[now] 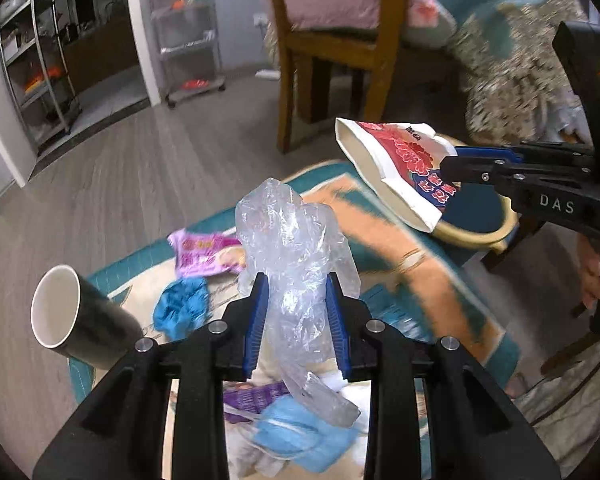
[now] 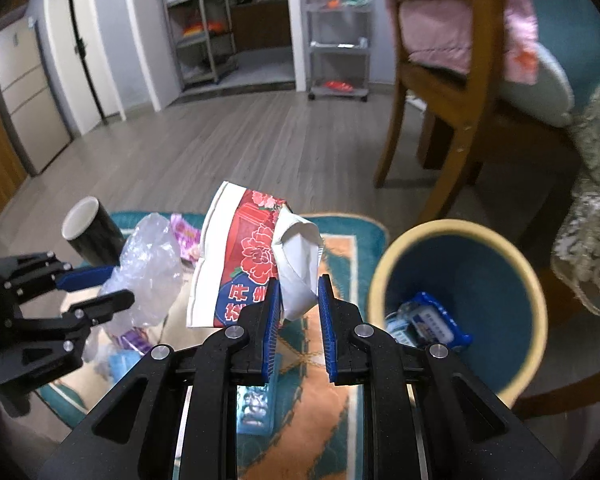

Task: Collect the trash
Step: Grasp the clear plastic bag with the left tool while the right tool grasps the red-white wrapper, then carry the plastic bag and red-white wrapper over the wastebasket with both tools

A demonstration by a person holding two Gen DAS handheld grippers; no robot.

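Observation:
My left gripper (image 1: 296,280) is shut on a crumpled clear plastic bag (image 1: 296,240) and holds it above the rug; the bag also shows in the right wrist view (image 2: 148,264). My right gripper (image 2: 299,282) is shut on a white paper bag with red flowers (image 2: 248,260), held in the air left of the blue bin (image 2: 460,268). In the left wrist view that paper bag (image 1: 396,160) hangs over the bin (image 1: 476,224). A blue wrapper (image 2: 428,324) lies inside the bin.
On the patterned rug (image 2: 332,400) lie a black cup on its side (image 1: 80,316), a purple wrapper (image 1: 204,252), blue cloth (image 1: 184,308) and blue face masks (image 1: 300,436). A wooden chair (image 2: 452,92) stands behind the bin. Shelving carts stand at the far wall.

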